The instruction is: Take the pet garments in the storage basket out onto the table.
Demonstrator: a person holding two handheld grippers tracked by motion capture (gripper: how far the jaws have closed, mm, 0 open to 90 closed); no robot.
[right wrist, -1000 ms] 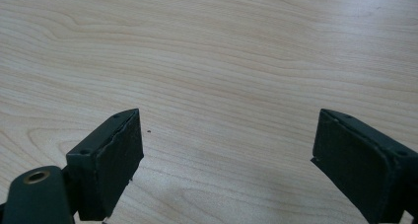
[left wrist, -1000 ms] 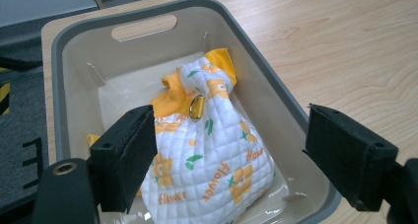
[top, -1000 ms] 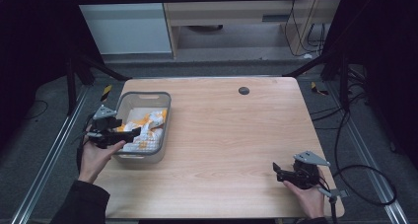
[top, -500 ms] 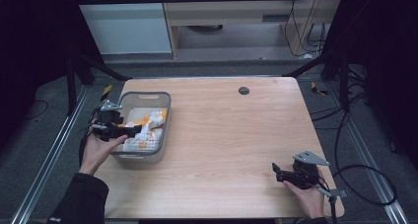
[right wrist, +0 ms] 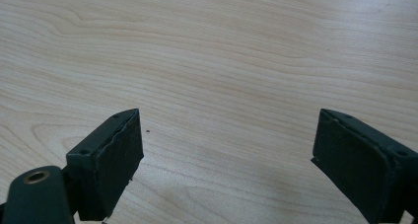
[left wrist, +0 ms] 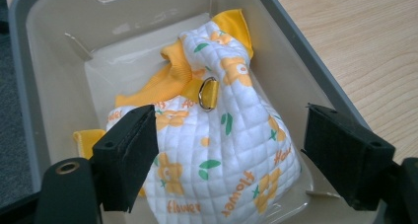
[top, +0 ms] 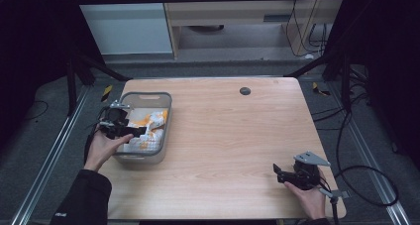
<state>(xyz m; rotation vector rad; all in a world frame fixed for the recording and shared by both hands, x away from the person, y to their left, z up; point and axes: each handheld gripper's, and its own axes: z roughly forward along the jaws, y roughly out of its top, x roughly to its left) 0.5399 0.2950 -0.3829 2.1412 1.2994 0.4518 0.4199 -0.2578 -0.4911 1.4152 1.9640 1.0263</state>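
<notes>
A grey plastic bin stands at the table's left side. Inside it lies a white quilted cloth item with orange flowers, orange trim and a metal ring; it also shows in the high view as the cloth item. My left gripper hangs over the bin with its jaws open on either side of the cloth, its own view showing the left gripper wide apart around the bundle. My right gripper rests low over the bare wood near the front right corner, open, and the right gripper holds nothing.
The wooden table has a small dark round cap near its far edge. Metal frame rails and cables run along the floor on both sides. A cabinet stands beyond the table.
My left gripper has moved back and slightly left over the bin, still above the cloth item. The right gripper has stayed put.
</notes>
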